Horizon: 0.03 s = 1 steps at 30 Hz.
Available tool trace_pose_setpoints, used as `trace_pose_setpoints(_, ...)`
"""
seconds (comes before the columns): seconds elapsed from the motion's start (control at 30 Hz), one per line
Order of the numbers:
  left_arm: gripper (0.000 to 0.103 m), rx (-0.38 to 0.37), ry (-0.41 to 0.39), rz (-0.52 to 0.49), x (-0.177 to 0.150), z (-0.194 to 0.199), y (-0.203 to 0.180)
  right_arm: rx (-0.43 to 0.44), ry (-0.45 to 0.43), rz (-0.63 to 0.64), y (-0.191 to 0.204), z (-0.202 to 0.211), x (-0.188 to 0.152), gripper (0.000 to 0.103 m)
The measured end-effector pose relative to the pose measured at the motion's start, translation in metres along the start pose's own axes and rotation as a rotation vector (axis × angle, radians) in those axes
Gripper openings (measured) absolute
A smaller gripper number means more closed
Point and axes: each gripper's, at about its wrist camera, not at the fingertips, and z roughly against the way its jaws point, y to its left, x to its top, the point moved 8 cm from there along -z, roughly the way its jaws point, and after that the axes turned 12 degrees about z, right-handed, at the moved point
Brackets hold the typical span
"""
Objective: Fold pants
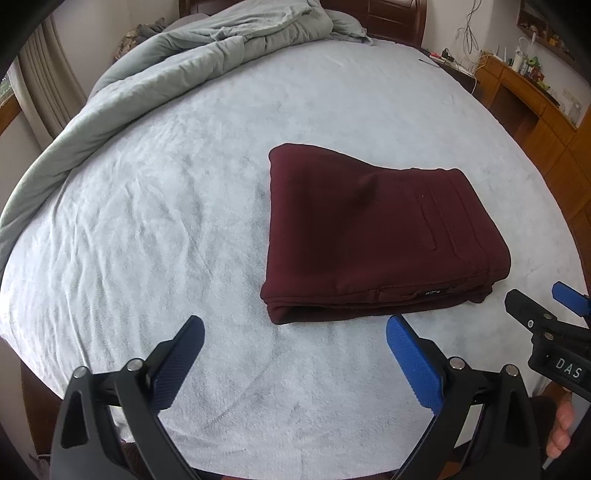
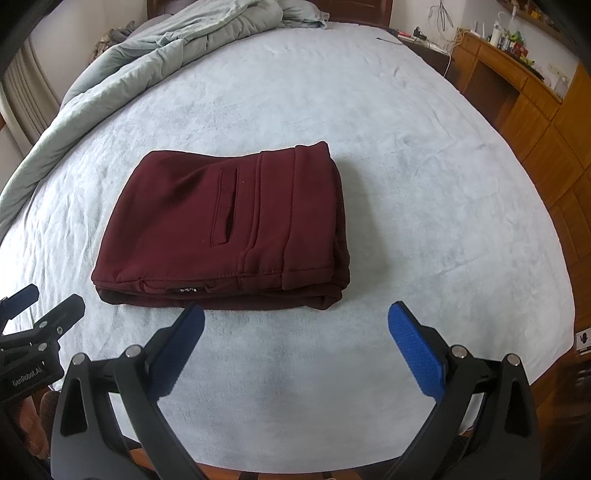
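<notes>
Lying folded crosswise, pants [image 2: 221, 225] waistband rightward; both claws [image 1: 295, 343] [image 2: 295, 332] spread, empty.

I'm working in a home bedroom: a wide bed [image 2: 406, 155] under a pale fleece sheet fills both views, with a grey duvet [image 1: 177, 59] bunched along its far left edge and a dark wooden headboard [image 1: 391, 18] behind. Past the bed's right edge I see a wooden desk [image 2: 509, 85] cluttered with bottles and cables, and a curtain [image 1: 40, 85] at the left.
</notes>
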Motion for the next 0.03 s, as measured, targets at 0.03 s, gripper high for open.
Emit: trace_pose_setpoints(0.03,0.099,0.0,-0.002,-0.002,-0.0002,0.0004,-0.0005,-0.002,0.0,0.0,-0.0003,0.0003,-0.0002,0.099)
